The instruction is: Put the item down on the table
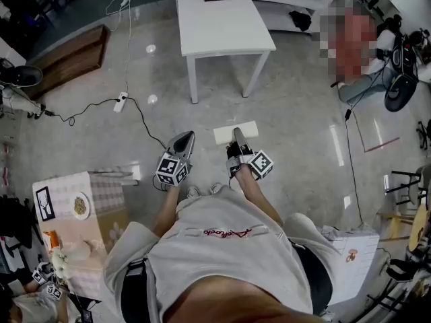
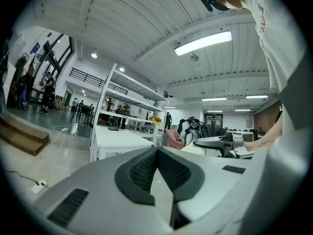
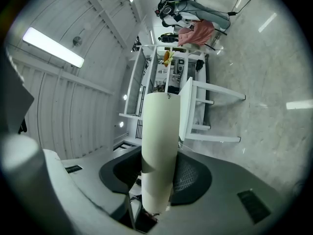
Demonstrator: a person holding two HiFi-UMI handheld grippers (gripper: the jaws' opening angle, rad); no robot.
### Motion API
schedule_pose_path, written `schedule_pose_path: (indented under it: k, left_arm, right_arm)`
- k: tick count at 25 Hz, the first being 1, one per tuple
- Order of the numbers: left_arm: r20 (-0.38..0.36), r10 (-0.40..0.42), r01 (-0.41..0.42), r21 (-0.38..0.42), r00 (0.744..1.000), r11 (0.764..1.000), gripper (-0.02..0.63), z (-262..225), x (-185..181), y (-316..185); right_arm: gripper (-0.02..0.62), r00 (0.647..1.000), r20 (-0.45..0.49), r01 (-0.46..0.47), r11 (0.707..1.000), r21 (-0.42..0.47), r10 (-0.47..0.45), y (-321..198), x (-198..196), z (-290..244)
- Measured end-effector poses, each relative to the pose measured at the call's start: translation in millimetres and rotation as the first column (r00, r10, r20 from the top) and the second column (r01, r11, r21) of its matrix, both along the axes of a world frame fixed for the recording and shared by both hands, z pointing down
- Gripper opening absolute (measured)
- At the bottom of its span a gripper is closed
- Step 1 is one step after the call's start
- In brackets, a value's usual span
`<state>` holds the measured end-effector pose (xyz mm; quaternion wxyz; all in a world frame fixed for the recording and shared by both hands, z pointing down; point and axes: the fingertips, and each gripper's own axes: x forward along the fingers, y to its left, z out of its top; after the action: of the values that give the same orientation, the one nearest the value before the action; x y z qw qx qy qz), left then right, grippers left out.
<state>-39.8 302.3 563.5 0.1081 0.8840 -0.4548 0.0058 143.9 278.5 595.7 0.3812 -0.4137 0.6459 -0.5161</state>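
1. Nearest me is the grey shirt (image 1: 222, 244), with both forearms reaching forward over the floor (image 1: 296, 113).
2. The left gripper (image 1: 184, 140) (image 2: 157, 151) has its jaws together and the pads meet at the tips. There's nothing between them. It sits just beside the right one, not touching.
3. The right gripper (image 1: 238, 138) (image 3: 157, 166) has its jaws about half closed, clamped on the cream item (image 1: 225, 134) (image 3: 159, 131). A dark pad presses each side.
4. The item runs out past the jaw tips. From the head view it lies crosswise over them. It is held in the air over the floor and rests on nothing.
5. Further out and to the left, a white power strip (image 1: 121, 101) and a black cable (image 1: 145, 121) lie on the floor.
6. The white table (image 1: 222, 25) (image 2: 117, 137) (image 3: 187, 106) is straight ahead, well apart from the item. The item is not on it yet.
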Motion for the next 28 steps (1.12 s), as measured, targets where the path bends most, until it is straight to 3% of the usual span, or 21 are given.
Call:
schedule_pose_path:
  k: [12,28]
  left_arm:
    - [0.013,-0.010,0.010,-0.007,1.000,1.000,0.023,6,38,1]
    - [-0.002,-0.028,0.028,-0.006,1.000,1.000,0.022,16,40,-53]
  right_arm:
    - [0.184,0.999,0.012,0.033,0.999,-0.006,-0.033,-2,28,9]
    - [0.184,0.998,-0.022,0.056,0.998,-0.009,-0.056,-60,31,20]
